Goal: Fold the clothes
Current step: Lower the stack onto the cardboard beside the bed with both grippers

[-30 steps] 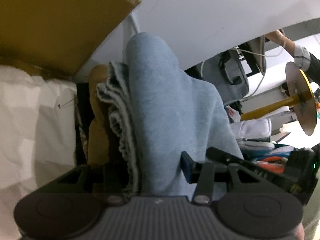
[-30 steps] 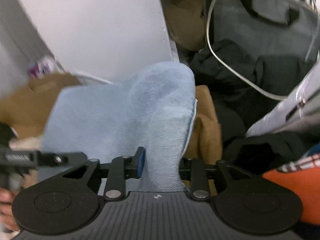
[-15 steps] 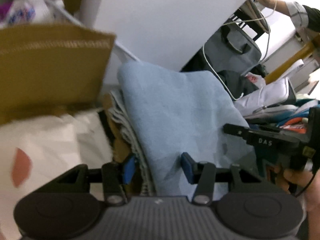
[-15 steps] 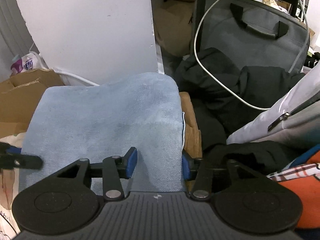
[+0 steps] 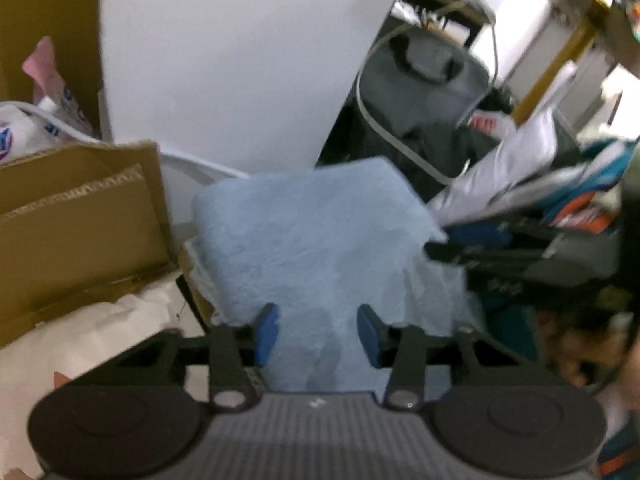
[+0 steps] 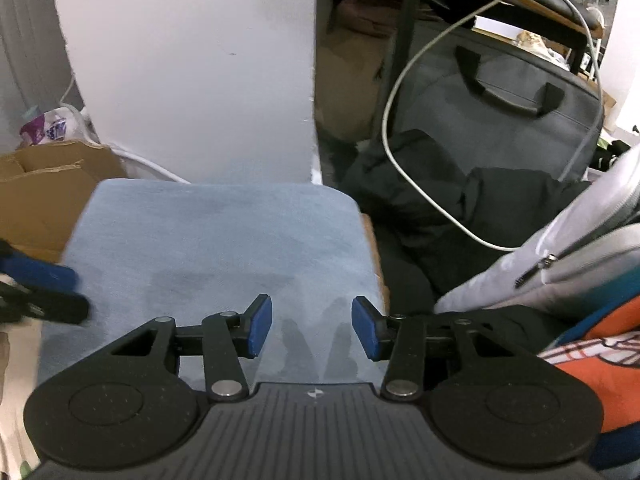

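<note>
A folded light-blue garment (image 6: 216,248) lies flat on top of a stack, in front of a white panel. It also shows in the left wrist view (image 5: 316,248). My right gripper (image 6: 312,330) is open just above its near right edge, holding nothing. My left gripper (image 5: 318,334) is open over its near edge, also empty. The left gripper's blue-tipped finger (image 6: 36,276) shows at the left of the right wrist view. A brown garment edge (image 6: 374,248) peeks out under the blue one on the right.
A white panel (image 6: 192,68) stands behind the stack. Cardboard boxes (image 5: 76,232) sit to the left, white cloth (image 5: 92,340) below them. To the right lie a black garment (image 6: 448,208), a grey bag (image 6: 492,92), a white cable (image 6: 404,80) and a pale zipped jacket (image 6: 560,256).
Both grippers let go of the blue garment and opened. The garment went from draped and bunched to lying flat on the stack. Both grippers have drawn back a little.
</note>
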A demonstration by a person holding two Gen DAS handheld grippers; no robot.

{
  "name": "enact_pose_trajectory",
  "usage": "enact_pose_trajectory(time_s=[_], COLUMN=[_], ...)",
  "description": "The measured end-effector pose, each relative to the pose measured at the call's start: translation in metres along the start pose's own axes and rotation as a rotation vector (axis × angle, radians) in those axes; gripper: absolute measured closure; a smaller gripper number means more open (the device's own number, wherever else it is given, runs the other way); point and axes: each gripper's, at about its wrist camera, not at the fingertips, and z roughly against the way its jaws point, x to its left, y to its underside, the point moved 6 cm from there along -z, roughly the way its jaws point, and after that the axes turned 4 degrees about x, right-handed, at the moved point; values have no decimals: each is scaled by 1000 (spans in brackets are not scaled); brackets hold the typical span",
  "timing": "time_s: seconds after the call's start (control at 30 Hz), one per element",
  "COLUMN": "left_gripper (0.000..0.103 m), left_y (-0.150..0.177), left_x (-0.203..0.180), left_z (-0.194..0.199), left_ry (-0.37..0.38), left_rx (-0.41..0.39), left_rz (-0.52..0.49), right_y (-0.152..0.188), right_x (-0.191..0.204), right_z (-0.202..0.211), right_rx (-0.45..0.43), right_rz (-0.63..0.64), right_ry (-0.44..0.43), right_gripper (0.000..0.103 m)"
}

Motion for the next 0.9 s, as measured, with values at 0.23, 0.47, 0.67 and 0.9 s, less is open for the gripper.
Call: enact_pose_trajectory(time_s=[0.23, 0.47, 0.67, 0.9], left_gripper=[65, 65, 67, 66], left_y=[12, 15, 16, 50], left_x=[20, 29, 0, -23], left_z=[-29, -38, -4, -18], left_ry=[-80, -85, -75, -59], left_rx=[28, 28, -45, -36], left_rz=[-13, -7, -88, -162], right_y=[24, 46, 54, 90], right_x=[22, 41, 44, 34], right_z=[-18, -34, -3, 9], right_rx=[18, -3, -56, -66], right_rz=[5, 25, 37, -2], right_ry=[-119, -127, -152, -145], right_gripper=[50, 45, 46, 46])
